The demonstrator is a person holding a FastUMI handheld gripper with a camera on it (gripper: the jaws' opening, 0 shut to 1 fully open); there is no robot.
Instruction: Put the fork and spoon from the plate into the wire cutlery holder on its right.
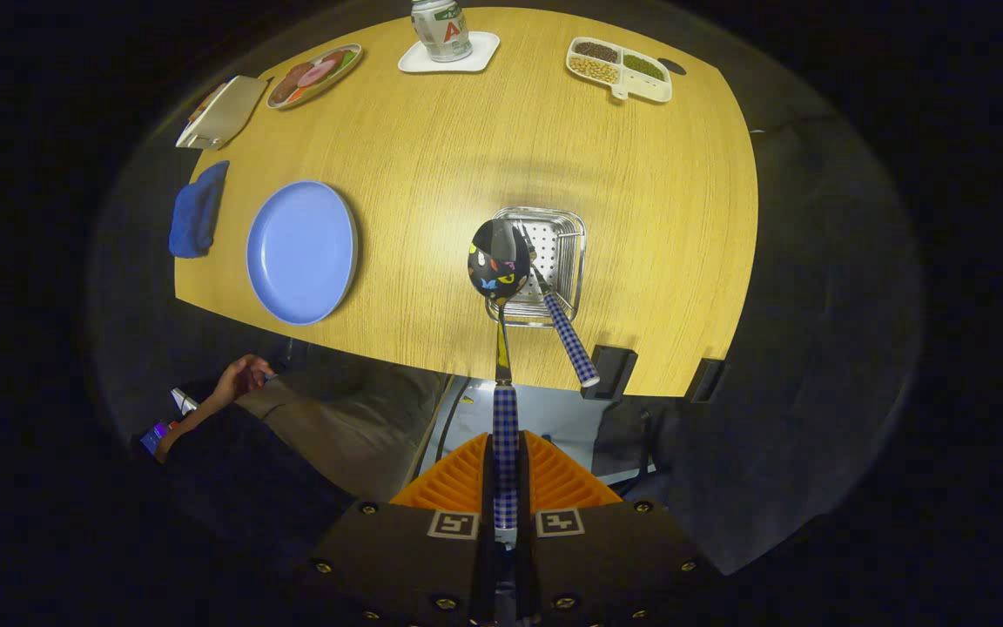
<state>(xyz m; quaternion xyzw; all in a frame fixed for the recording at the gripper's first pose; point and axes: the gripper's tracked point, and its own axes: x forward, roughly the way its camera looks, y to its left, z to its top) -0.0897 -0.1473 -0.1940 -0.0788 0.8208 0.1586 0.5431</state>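
Note:
My gripper (506, 475) is shut on the checked handle of the spoon (499, 261), both fingers pressing on it. I look steeply down at the wooden table (432, 157). The spoon's bowl hangs over the near left part of the wire cutlery holder (564, 228), beyond my fingers. The fork (554, 300) stands tilted in the holder, tines down, its checked handle leaning toward me and to the right. The blue plate (301, 252) lies bare to the left of the holder.
A blue cloth (197, 209) lies left of the plate. At the far side sit a can on a white coaster (447, 48), a divided tray of beans (619, 70), an oval dish (314, 74) and a notebook (223, 111). A person's hand (236, 379) is below the table's near edge.

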